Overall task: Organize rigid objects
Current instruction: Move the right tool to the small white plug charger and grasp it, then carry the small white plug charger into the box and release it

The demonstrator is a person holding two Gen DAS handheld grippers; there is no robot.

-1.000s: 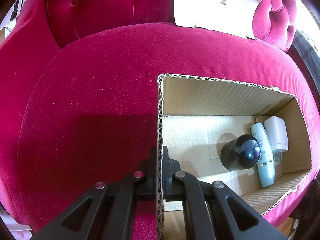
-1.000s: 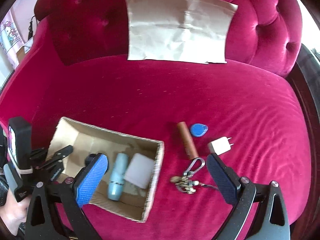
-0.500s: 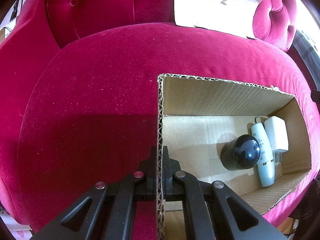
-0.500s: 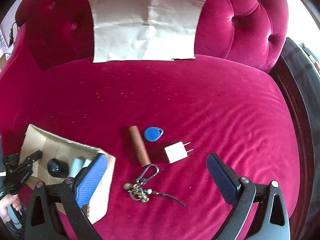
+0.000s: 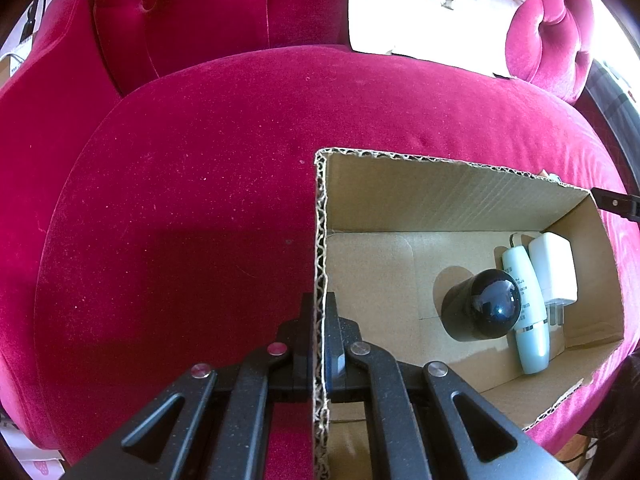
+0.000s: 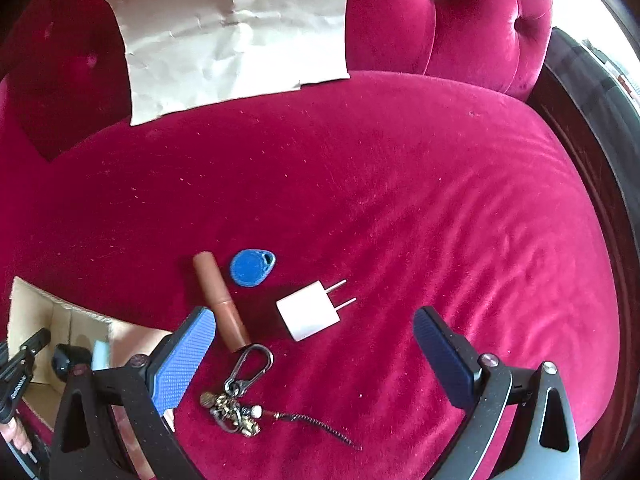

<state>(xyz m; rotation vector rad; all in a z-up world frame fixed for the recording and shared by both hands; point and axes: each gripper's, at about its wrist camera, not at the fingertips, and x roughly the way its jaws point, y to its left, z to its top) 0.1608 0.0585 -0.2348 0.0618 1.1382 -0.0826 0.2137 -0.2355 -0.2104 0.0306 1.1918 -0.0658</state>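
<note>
White charger [image 6: 309,315] between open claw [image 6: 314,346].

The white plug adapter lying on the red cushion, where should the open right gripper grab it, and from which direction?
Grip the white plug adapter across its blocky body, on the two flat sides parallel to the prongs, coming straight down from above. It lies flat with clear cushion around it, and the right gripper is open wide. Avoid the thin prongs; they would likely slip.

from my right tongs' view, my left finger [image 6: 182,360] hides most of the cardboard box [image 6: 32,312], and the frame's edge cuts off the rest. only slivers of the black thing [image 6: 66,360] and the pale blue bottle [image 6: 100,354] show. the print on that bottle [image 5: 524,300] is too small to read.
</note>
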